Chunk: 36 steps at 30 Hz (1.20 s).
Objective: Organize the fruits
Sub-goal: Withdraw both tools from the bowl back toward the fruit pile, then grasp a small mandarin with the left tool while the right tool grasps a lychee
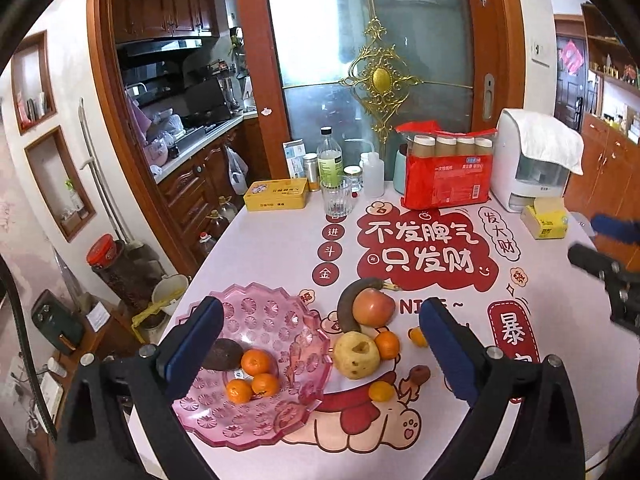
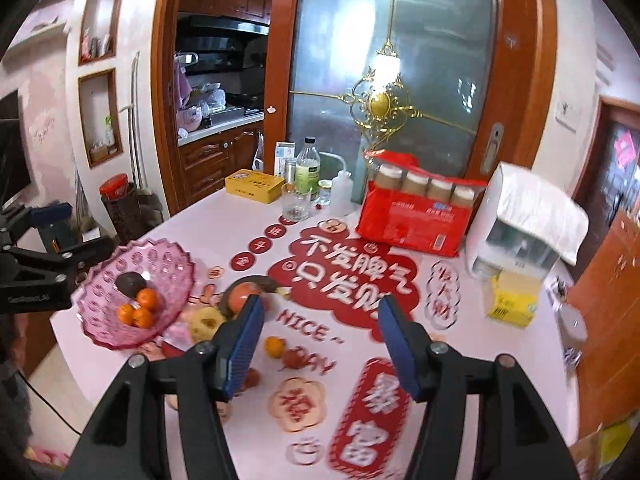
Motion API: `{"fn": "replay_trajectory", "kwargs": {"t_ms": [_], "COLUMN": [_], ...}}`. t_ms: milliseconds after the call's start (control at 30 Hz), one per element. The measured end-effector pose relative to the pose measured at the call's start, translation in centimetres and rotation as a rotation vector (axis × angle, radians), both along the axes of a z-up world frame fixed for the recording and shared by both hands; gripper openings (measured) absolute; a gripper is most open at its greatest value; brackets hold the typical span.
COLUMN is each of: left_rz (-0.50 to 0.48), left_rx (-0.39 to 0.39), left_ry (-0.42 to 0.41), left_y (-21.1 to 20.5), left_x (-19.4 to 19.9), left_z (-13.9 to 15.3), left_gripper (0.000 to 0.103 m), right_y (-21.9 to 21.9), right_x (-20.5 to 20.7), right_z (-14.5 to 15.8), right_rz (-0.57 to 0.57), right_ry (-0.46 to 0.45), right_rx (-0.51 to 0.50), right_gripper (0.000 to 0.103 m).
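The left gripper hung above the near edge of the table with its blue-padded jaws spread wide and nothing between them, one finger over the pink plate and the other over the printed cloth to the right of the fruit. The right gripper likewise stood wide open and empty, held over the red-lettered part of the tablecloth, its left finger just in front of the loose fruit. In the pink scalloped plate lay three mandarins close together and a dark round fruit just behind them. Just right of the plate sat a cluster on the cloth: a yellow pear with a brown blemish, a red apple behind it, a blackened banana curved around the apple's left side, and another mandarin touching the pear's right side. Nearer the edge lay a small orange fruit, a small reddish-brown fruit, and one more small orange fruit beside the left gripper's right finger. At the far side of the table stood a yellow tin, a clear glass, a bottle, a red package of cups, a white appliance draped with a cloth, and a yellow tissue pack.
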<state>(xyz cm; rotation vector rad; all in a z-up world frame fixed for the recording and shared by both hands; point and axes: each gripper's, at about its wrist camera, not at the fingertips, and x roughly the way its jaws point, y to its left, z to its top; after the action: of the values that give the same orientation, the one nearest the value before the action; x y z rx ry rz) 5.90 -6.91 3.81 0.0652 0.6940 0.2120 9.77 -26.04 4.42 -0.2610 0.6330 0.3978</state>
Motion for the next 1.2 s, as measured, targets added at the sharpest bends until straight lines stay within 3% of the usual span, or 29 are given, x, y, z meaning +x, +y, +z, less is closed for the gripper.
{"fn": "replay_trajectory", "kwargs": {"t_ms": [133, 267, 367, 533, 633, 800, 1000, 1200], "left_rz": [0.000, -0.008, 0.010, 0.012, 0.015, 0.051, 0.160, 0.250], "left_rx": [0.000, -0.046, -0.078, -0.105, -0.185, -0.252, -0.354, -0.368], "left_ry": [0.021, 0.092, 0.140, 0.150, 0.184, 0.240, 0.227, 0.239], "left_y": [-1.7, -2.5, -2.8, -3.5, -3.8, -3.7, -1.8, -0.5], "left_x": [0.4, 1.3, 2.1, 3.1, 3.6, 3.8, 3.7, 3.9], "left_z": [-0.9, -4.0, -7.3, -12.7, -16.2, -20.7, -22.8, -24.0], "left_gripper": [0.098, 0.098, 0.098, 0.097, 0.089, 0.087, 0.083, 0.081], "right_y": [-1.0, -0.9, -0.2, 1.3, 2.1, 3.0, 3.8, 4.4], "right_x": [2.5, 4.9, 6.2, 7.7, 7.9, 8.5, 9.6, 10.6], "right_z": [-0.4, -2.7, -5.9, -12.2, -15.5, -19.4, -22.2, -23.8], "right_rz": [0.029, 0.044, 0.059, 0.087, 0.103, 0.120, 0.116, 0.109], "right_ry": [-0.006, 0.047, 0.113, 0.265, 0.335, 0.416, 0.490, 0.530], "right_rx": [-0.023, -0.017, -0.007, -0.010, -0.036, -0.056, -0.033, -0.008], "right_gripper": [0.062, 0.062, 0.062, 0.062, 0.062, 0.061, 0.050, 0.048]}}
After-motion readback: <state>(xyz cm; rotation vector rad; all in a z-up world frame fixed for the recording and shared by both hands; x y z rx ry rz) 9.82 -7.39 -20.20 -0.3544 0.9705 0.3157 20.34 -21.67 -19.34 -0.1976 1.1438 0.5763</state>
